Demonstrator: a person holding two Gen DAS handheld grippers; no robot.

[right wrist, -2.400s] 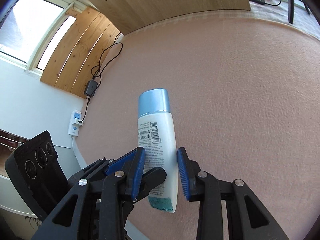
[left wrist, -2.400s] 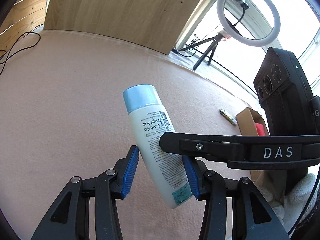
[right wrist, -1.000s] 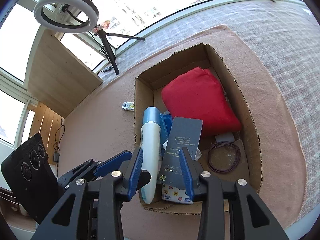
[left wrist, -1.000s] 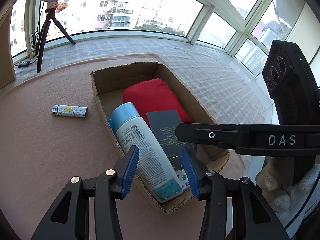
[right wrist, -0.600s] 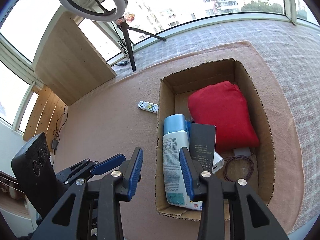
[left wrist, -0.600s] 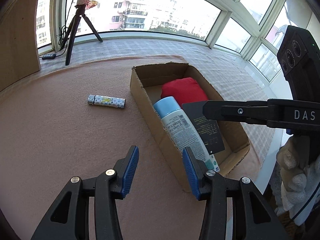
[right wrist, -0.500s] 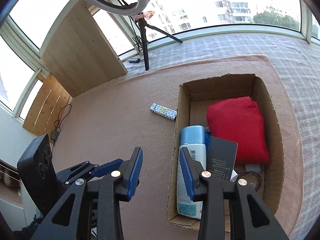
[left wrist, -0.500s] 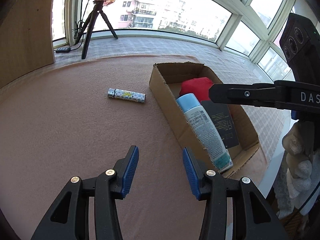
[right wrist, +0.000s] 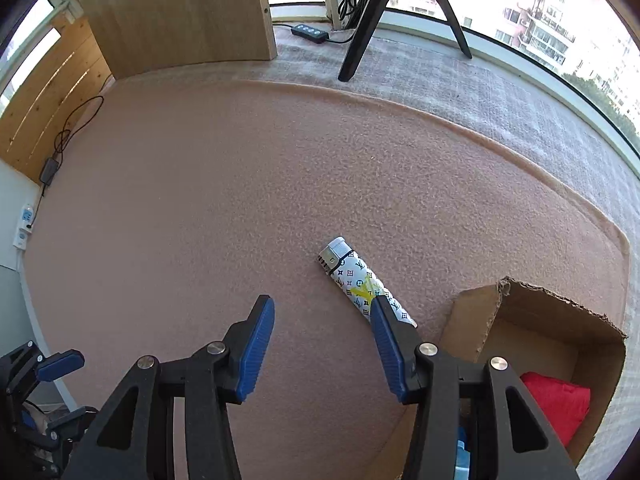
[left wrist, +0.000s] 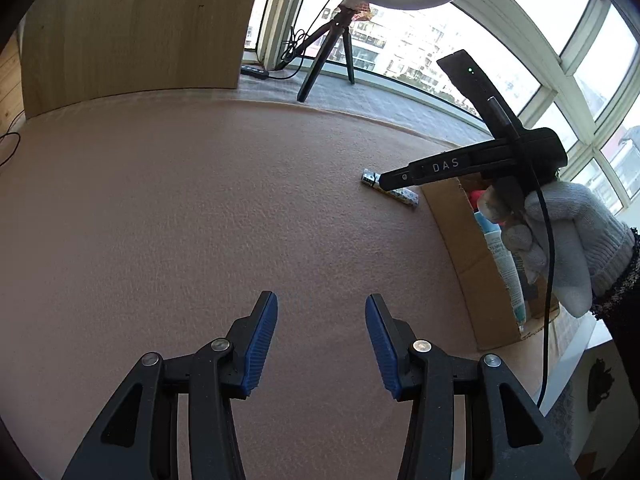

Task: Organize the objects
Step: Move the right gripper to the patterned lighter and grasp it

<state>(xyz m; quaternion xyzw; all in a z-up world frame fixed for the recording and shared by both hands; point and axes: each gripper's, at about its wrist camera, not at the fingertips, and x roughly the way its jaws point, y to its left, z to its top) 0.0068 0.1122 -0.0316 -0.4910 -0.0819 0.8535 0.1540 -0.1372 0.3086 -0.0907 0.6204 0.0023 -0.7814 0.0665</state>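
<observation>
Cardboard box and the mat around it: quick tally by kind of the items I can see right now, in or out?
Lighter, on the mat beside the box: 1
Bottle, in the cardboard box: 1
Red cloth bundle, in the box: 1
Total: 3 items in view; the rest of the box is hidden behind the right gripper and the gloved hand.

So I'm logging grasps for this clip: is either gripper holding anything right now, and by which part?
Nothing is held. The left gripper and right gripper both have open, empty jaws; the patterned lighter lies loose on the mat.
</observation>
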